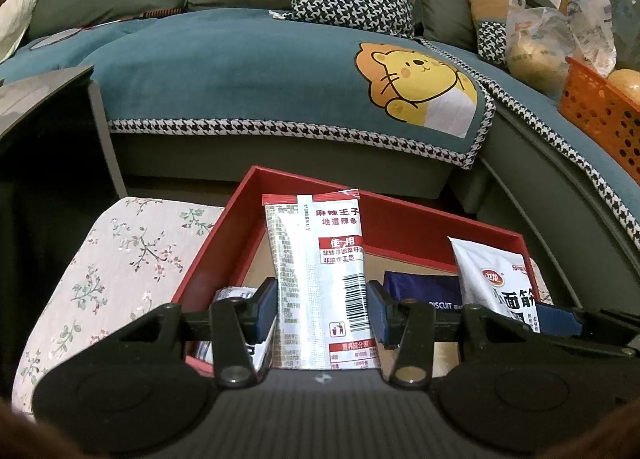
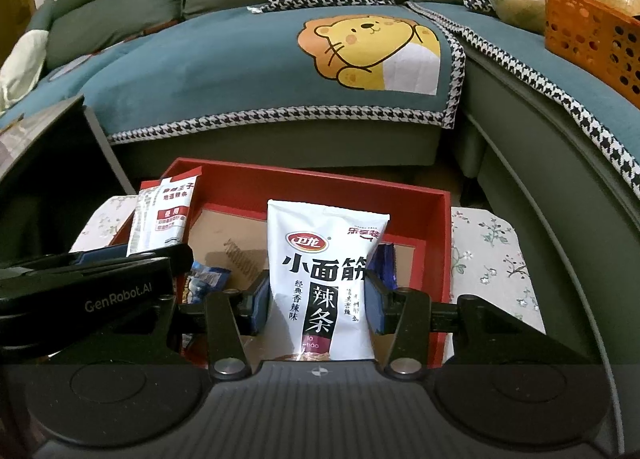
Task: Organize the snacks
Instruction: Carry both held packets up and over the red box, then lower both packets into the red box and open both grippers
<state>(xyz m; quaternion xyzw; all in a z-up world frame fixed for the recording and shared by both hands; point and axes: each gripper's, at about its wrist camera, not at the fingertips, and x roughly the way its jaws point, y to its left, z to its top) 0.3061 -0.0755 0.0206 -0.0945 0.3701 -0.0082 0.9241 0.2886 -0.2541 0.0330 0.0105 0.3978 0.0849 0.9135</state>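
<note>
My left gripper (image 1: 322, 299) is shut on a silver and red spicy strip packet (image 1: 316, 259) and holds it upright over the red box (image 1: 224, 243). My right gripper (image 2: 318, 295) is shut on a white latiao bag (image 2: 320, 279), upright over the same red box (image 2: 440, 227). The white bag also shows at the right in the left wrist view (image 1: 496, 279). The silver packet shows at the left in the right wrist view (image 2: 164, 219). A dark blue biscuit pack (image 1: 420, 287) and a small blue snack (image 2: 208, 279) lie inside the box.
The box rests on a floral cloth surface (image 1: 100, 279). Behind it is a teal sofa cover with a lion picture (image 1: 416, 87). An orange basket (image 1: 600, 111) and plastic bags (image 1: 536, 43) sit on the sofa at right. A dark table edge (image 1: 48, 99) is at left.
</note>
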